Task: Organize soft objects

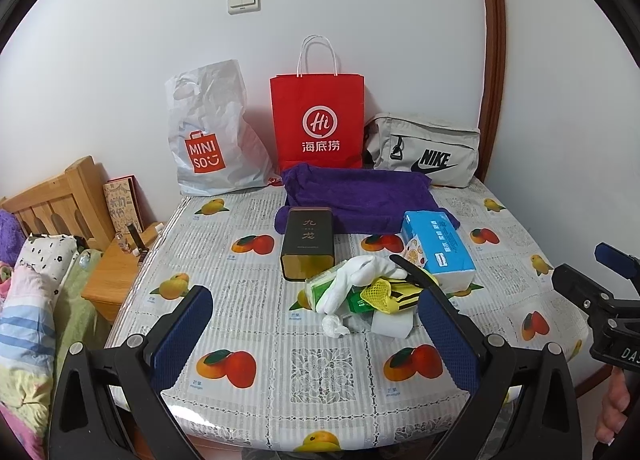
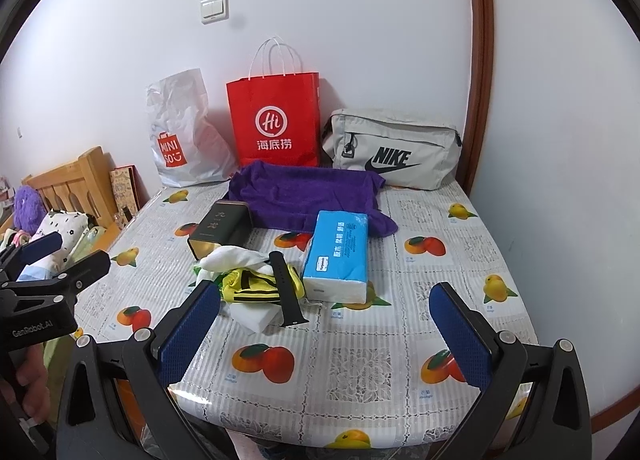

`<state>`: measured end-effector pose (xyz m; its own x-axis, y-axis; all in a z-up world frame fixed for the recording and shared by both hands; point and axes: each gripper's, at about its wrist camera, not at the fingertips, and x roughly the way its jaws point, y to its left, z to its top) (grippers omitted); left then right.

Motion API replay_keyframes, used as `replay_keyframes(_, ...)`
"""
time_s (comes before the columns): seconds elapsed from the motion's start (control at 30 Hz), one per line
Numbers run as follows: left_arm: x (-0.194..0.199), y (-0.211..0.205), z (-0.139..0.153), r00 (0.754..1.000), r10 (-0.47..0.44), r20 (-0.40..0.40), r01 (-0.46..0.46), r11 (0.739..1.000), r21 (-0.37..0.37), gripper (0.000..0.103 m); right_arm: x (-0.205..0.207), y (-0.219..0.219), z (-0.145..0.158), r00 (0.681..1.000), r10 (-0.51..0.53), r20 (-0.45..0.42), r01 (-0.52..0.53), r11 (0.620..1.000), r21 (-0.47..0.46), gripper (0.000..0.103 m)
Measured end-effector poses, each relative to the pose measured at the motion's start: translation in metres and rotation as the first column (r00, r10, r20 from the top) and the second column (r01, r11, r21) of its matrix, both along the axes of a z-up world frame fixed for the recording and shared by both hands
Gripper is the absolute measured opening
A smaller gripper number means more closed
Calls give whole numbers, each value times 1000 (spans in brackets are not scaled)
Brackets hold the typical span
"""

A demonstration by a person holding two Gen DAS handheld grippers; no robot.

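While both hover empty, left gripper [image 1: 314, 314] spread wide, right gripper [image 2: 326, 318] likewise; purple towel [image 1: 356, 195] beyond.

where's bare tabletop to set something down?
Free: near edge of the table in front of the small-item pile, and the right strip beside the tissue pack. Crowded: centre pile, dark tin, purple towel, bags along the wall.
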<state>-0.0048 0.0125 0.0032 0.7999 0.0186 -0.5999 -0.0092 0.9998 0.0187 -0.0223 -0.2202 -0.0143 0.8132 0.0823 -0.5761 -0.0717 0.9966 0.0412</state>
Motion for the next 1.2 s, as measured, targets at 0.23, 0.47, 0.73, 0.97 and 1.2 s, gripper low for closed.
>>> replay_keyframes(0.23, 10, 1, -12, 1000, -17, -9, 16, 1000, -13, 103, 4, 1, -4, 1000, -2, 4, 2, 1000, -5, 103)
replay_keyframes(0.47, 31, 3, -36, 998, -5, -57, 5, 1000, 1, 103, 16, 4, -15, 1000, 12, 1, -12, 1000, -13, 103)
replay_keyframes(0.73, 56, 16, -76, 994, 14, -110, -15, 1000, -11, 103, 43, -1, -44, 999, 18, -45, -19, 1000, -13, 103)
replay_keyframes(0.97, 81, 28, -111, 977, -17, -213, -3, 996, -92, 103, 66, 2, -71, 995, 58, -79, -58, 998, 8, 103)
replay_keyframes(1.2, 92, 37, -129, 972, -11, -234, -14, 994, -105, 102, 95, 18, -97, 982, 131, -136, -128, 991, 28, 92)
